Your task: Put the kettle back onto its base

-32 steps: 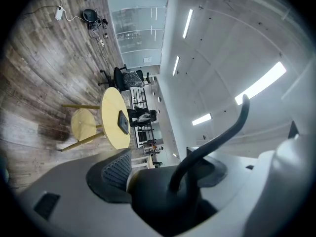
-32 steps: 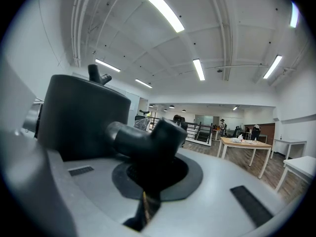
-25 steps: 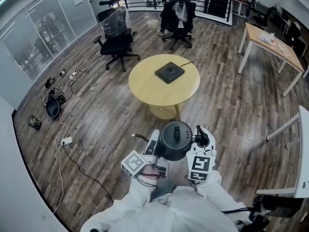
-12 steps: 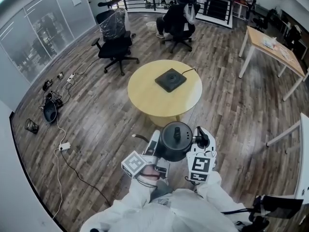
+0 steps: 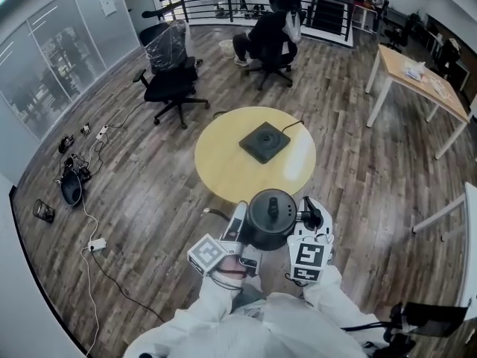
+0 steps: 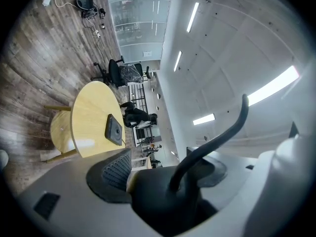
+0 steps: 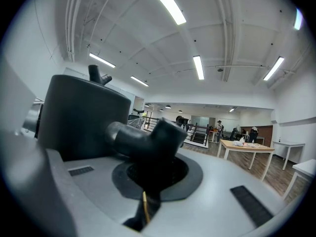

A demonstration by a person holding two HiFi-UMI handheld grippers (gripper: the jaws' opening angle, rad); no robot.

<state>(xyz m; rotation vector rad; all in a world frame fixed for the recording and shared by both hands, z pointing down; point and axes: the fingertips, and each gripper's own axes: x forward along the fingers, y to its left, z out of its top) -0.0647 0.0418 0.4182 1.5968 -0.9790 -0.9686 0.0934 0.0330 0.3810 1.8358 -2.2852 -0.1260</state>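
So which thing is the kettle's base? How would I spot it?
Find the round yellow table in the middle of the wooden floor. The base is the only thing lying on it: a flat dark square with a round middle and a black cord running off the far edge.

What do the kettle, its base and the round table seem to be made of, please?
The kettle looks like matte black plastic or coated metal: a dull, even surface with no bright reflections. The base seems to be dark matte plastic, judging by its flat, moulded square shape. The round table looks like pale wood or a wood-look laminate, with a smooth, evenly light yellow top.
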